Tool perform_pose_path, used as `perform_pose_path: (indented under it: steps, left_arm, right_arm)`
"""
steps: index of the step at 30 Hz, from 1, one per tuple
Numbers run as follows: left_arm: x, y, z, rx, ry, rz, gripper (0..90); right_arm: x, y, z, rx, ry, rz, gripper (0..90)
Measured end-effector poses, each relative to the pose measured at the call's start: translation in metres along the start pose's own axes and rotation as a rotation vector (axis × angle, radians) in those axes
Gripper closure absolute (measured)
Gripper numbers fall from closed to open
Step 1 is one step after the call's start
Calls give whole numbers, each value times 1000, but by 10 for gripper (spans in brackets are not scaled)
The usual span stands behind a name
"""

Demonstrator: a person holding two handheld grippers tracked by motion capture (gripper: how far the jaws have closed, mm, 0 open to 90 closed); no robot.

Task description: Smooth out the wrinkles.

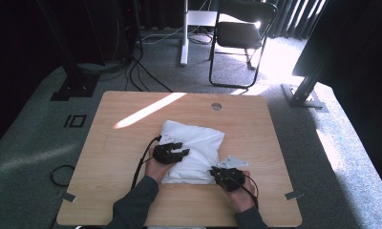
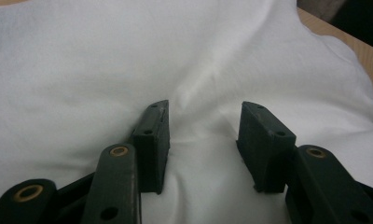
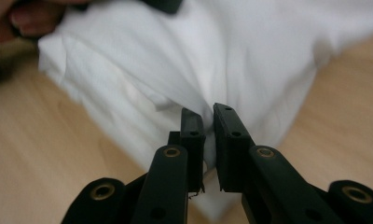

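Note:
A white pillow lies in the middle of the wooden table. My left gripper rests on its near left part. In the left gripper view its jaws stand apart and push down into the pillow, and a shallow bulge of cloth sits between the left gripper fingers without being pinched. My right gripper is at the pillow's near right corner. In the right gripper view the right gripper jaws are almost together, with a fold of the pillow's cloth clamped between the pads.
A person's hand holds the other gripper at the far side of the pillow. A round grommet is set in the table's far edge. A black folding chair and cables stand on the carpet beyond. Bare wood surrounds the pillow.

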State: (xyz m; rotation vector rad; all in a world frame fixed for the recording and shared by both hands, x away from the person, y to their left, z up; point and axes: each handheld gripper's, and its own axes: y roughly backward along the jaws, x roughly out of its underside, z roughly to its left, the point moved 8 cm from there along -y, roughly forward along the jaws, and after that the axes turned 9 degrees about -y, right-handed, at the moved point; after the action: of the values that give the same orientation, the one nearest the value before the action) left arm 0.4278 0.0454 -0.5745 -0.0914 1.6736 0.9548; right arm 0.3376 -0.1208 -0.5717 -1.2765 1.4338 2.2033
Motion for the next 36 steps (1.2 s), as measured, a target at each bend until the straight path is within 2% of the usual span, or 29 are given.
perform_pose_path:
  steps: [1,2,3,4,5,6,7,8,10,11,12,13,15,16,17,18,19,20,21,22,23,24,26,28,30,32,33,35,36]
  left_arm:
    - [-2,3,-3,-4,-16,-1,501]
    - [-2,3,-3,-4,-16,-1,495]
    - [-7,11,-6,-12,-30,-15,482]
    - [-7,11,-6,-12,-30,-15,471]
    - [-12,20,-12,-15,-36,-35,463]
    - [-12,20,-12,-15,-36,-35,456]
    - [-15,29,-18,-31,-53,-51,456]
    - [-15,29,-18,-31,-53,-51,457]
    - [-18,41,-26,-35,-69,-82,459]
    - [-19,51,-31,-36,-67,-112,471]
    - [-19,51,-31,-36,-67,-112,472]
    - [-18,60,-38,-7,-51,-144,477]
    - [-18,60,-38,-7,-51,-144,476]
    - [-13,62,-44,43,-41,-132,476]
    - [-8,59,-47,62,-31,-109,476]
    - [-4,57,-47,65,-26,-94,478]
    - [1,54,-49,85,-10,-89,482]
    - [1,54,-49,85,-10,-89,484]
    - [5,51,-51,103,8,-86,484]
    - [9,50,-51,94,5,-76,485]
    - [11,48,-50,83,-5,-69,484]
    - [13,48,-50,86,-4,-68,483]
    - [15,46,-52,90,-5,-57,481]
    - [17,44,-59,102,-31,-46,474]
    - [19,42,-65,85,-61,-31,462]
    - [21,42,-71,80,-76,-30,449]
    - [22,42,-73,79,-75,-34,449]
    - [26,44,-80,83,-73,-44,450]
    - [26,44,-80,83,-73,-44,450]
  right_arm:
    - [10,6,-3,6,5,32,819]
    - [10,6,-3,6,5,32,819]
    - [17,10,-4,-9,20,66,741]
    - [17,10,-4,-9,20,66,741]
    - [11,20,-6,-24,1,21,622]
    - [11,20,-6,-24,1,21,622]
    - [-5,32,-7,-44,-32,-74,537]
    - [-5,32,-7,-44,-32,-74,537]
    - [-25,39,-7,-54,-43,-160,495]
    - [-46,39,-2,-71,-29,-236,484]
    - [-46,39,-2,-71,-29,-236,484]
    - [-58,33,2,-67,-12,-247,487]
    - [-64,32,3,-65,-17,-264,487]
    - [-64,32,3,-65,-17,-264,485]
    - [-76,36,4,-87,-35,-330,465]
    - [-81,41,5,-101,-46,-361,459]
    - [-82,43,7,-107,-35,-368,457]
    - [-82,43,7,-107,-35,-368,457]
    - [-82,46,9,-105,-3,-368,447]
    - [-77,50,15,-136,37,-330,444]
    - [-73,50,16,-147,55,-287,433]
    - [-66,52,16,-140,87,-239,437]
    - [-56,57,11,-127,101,-204,437]
    - [-49,63,1,-111,73,-223,435]
    - [-49,70,-11,-91,44,-247,435]
    - [-54,77,-19,-125,-29,-300,436]
    - [-56,78,-20,-134,-45,-313,439]
    - [-56,66,-15,-143,-37,-299,441]
    - [-56,66,-15,-143,-37,-299,441]
